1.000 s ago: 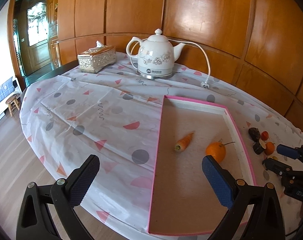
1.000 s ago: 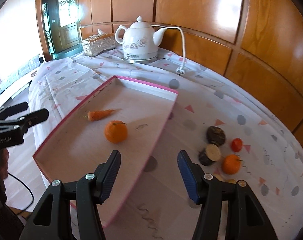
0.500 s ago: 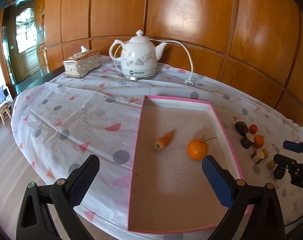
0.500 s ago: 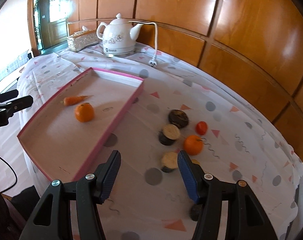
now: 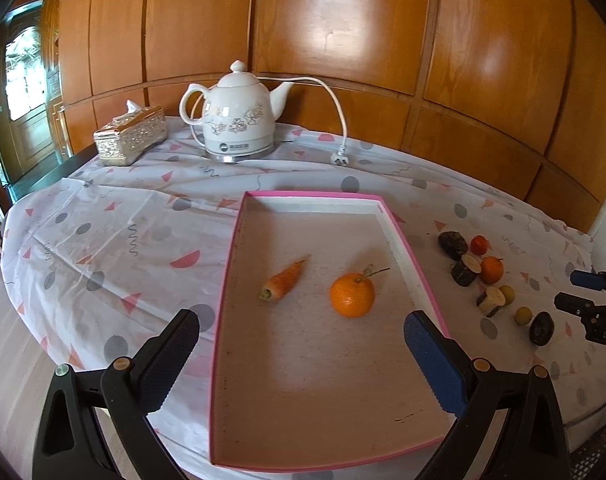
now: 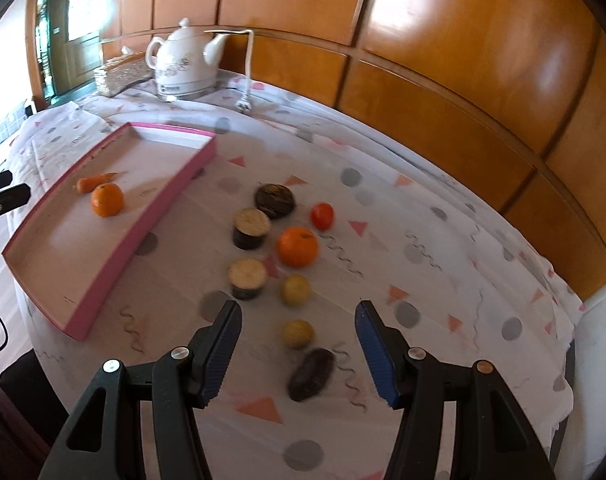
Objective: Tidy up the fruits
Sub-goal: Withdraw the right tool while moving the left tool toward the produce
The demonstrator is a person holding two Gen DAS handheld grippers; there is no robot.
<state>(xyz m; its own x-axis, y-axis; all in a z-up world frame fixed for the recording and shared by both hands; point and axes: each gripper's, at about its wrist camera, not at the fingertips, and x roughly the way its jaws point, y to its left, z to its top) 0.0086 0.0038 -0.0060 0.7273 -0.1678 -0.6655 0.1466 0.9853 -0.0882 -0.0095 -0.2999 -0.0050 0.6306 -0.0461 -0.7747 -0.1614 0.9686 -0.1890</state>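
The right wrist view was motion-blurred, so the dark oblong piece nearest the right claw was hard to identify. Both claws gaped wide, gripping nothing. A second earlier the right claw faced the pink tray; now it hung over the loose fruits on the tabletop. An orange and carrot lay in the tray, before the left claw.

Pink-rimmed tray, orange mandarin
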